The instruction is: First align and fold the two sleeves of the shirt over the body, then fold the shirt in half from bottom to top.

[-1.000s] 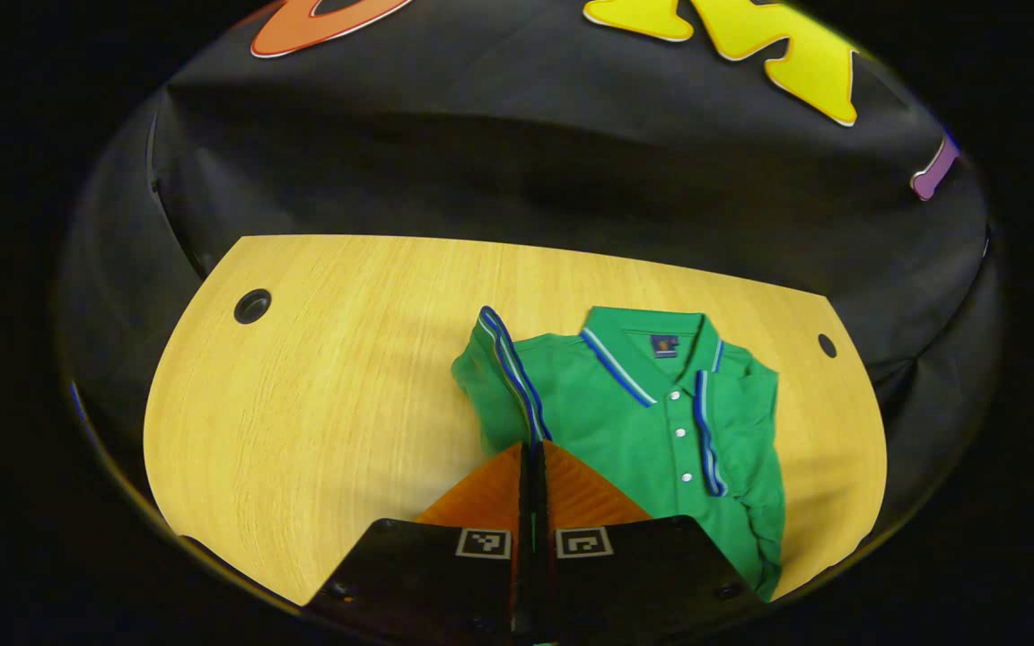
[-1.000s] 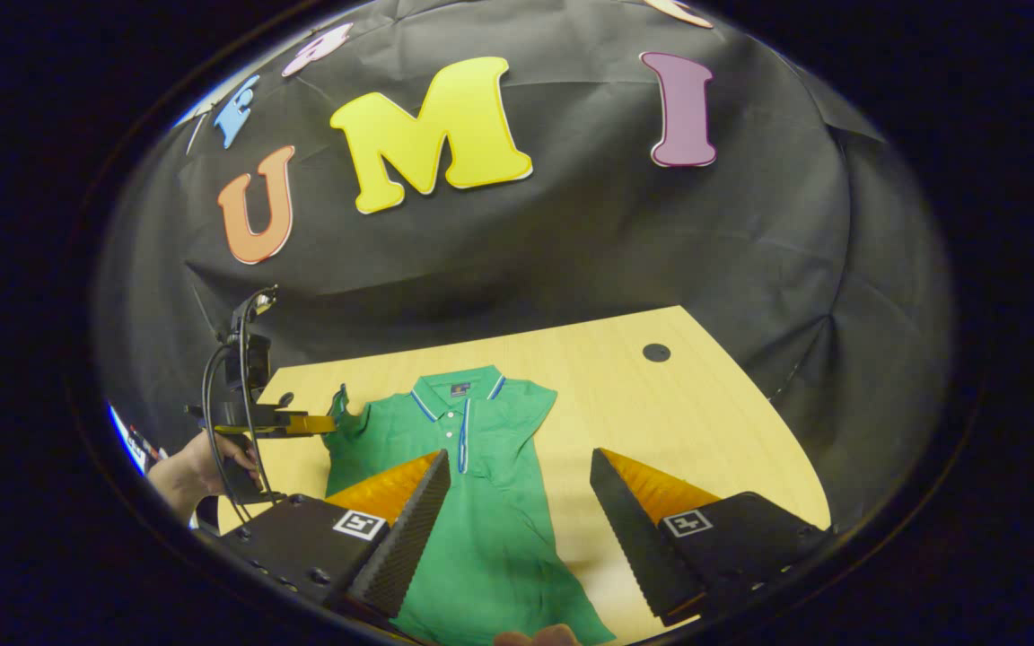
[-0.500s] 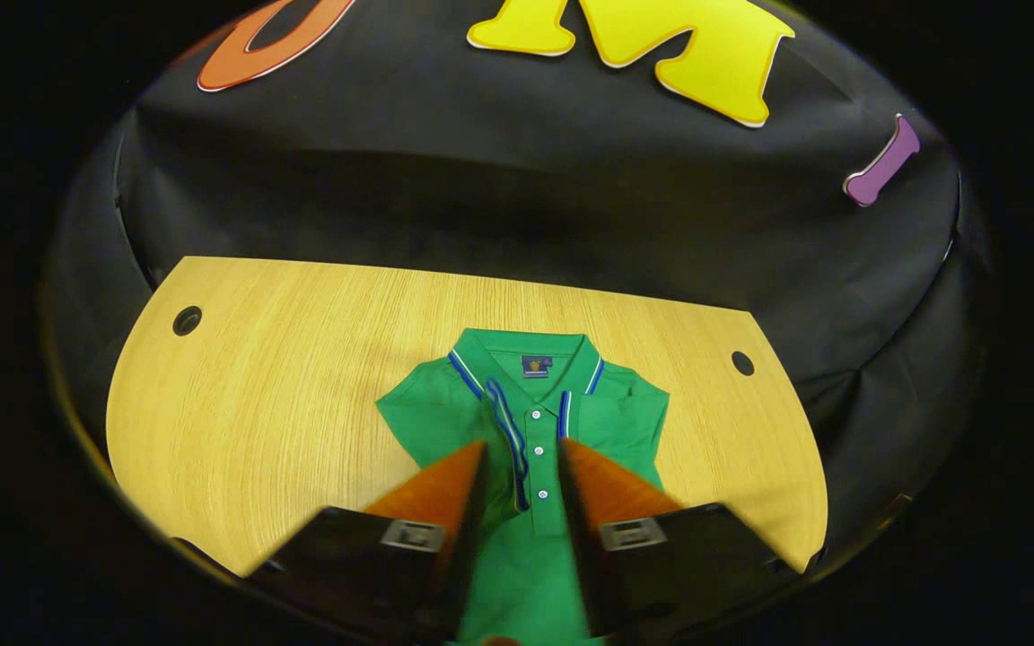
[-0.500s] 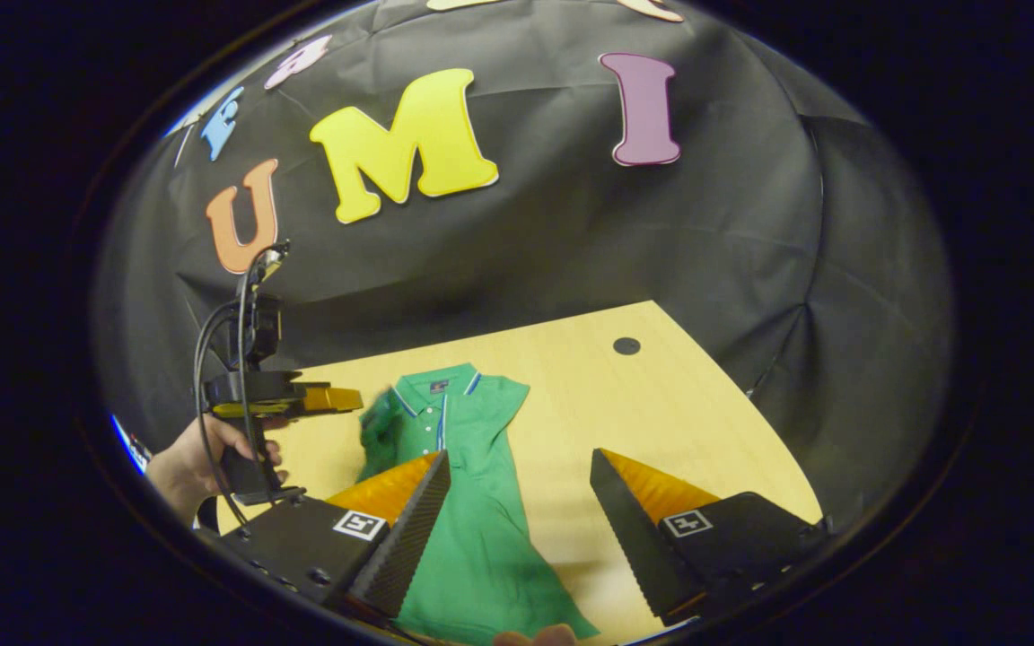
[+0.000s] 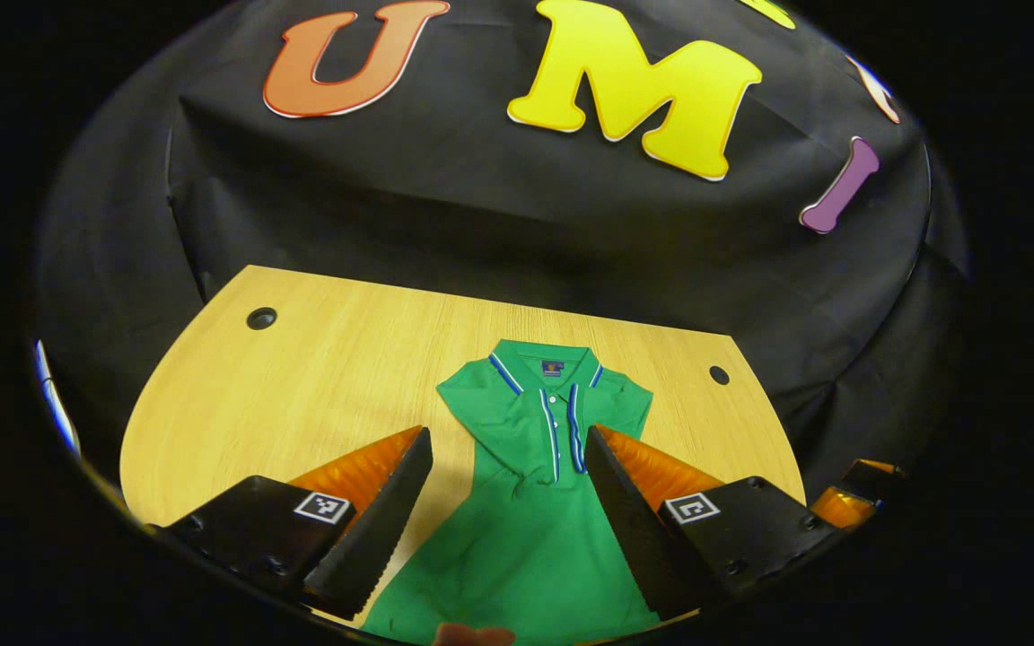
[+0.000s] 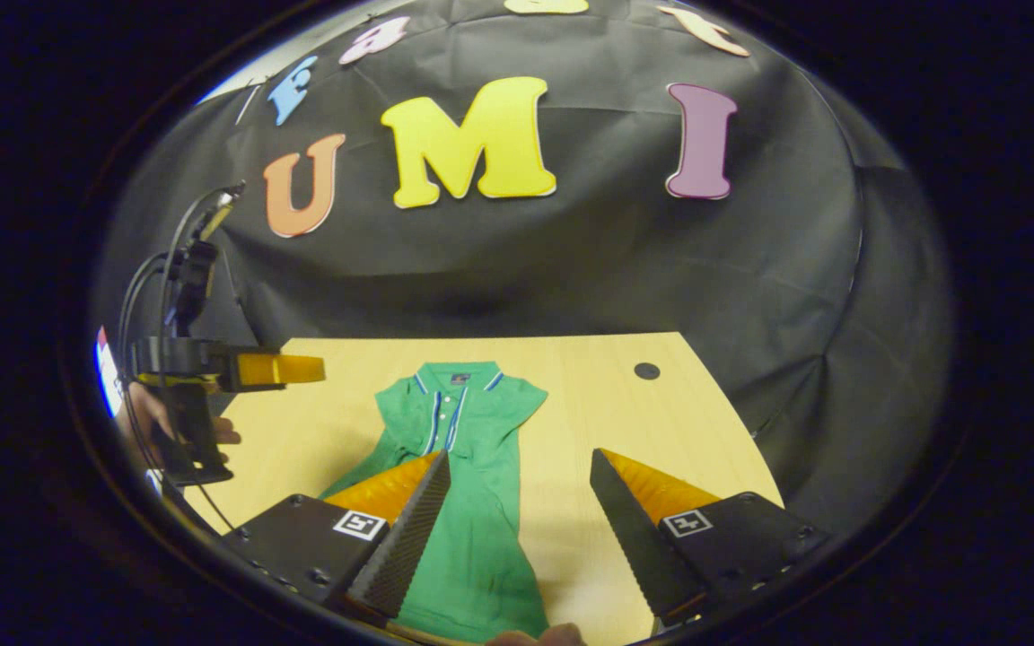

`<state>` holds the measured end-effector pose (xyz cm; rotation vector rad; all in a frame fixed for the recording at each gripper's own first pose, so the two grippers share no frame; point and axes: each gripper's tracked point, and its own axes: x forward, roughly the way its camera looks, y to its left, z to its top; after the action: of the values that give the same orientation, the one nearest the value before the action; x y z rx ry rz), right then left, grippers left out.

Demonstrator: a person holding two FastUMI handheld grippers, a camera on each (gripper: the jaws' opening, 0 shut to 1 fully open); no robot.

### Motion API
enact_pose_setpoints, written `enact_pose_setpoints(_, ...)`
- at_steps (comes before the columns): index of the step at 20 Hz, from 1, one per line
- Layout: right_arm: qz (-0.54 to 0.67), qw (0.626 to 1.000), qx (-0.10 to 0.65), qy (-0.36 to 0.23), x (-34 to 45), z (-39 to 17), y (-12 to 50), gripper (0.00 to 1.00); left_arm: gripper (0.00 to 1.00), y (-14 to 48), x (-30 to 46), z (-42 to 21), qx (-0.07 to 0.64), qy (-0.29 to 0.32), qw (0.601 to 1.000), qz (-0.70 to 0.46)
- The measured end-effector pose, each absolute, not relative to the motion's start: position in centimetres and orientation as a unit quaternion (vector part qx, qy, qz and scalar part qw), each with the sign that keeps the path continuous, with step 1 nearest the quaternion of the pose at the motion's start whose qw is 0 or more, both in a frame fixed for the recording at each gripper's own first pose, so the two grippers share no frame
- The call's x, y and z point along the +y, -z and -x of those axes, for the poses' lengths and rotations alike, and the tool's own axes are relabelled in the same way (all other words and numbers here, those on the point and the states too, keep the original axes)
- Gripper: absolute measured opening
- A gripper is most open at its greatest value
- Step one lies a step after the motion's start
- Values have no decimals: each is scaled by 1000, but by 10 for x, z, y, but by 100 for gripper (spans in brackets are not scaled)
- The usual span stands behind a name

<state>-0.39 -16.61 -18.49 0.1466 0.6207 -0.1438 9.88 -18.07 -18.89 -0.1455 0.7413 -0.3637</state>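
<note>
Broadly, the wooden table (image 5: 319, 377) carried the green shirt (image 5: 530, 529) lying flat near its middle, collar toward the far wall, both sleeves folded in over the body. Above the shirt's lower part the left gripper (image 5: 508, 502) hovered with its fingers spread apart, grasping nothing. Likewise the right gripper (image 6: 517, 520) stood released over the shirt's right side. A hand (image 6: 153, 417) held the left gripper in the right gripper view.
</note>
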Motion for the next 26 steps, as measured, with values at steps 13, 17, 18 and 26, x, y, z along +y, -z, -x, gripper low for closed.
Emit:
enact_pose_setpoints(13,-37,887,460,21,-146,118,286,96,100,267,-62,64,414,200,887,-44)
enact_pose_setpoints(17,-27,868,495,19,-141,150,324,96,100,313,-52,93,434,202,877,-41)
enact_pose_setpoints(18,-30,863,503,18,-138,157,334,97,100,326,-51,103,444,208,871,-41)
enact_pose_setpoints(26,-58,835,544,51,-137,176,403,97,100,365,-42,123,488,202,849,-21)
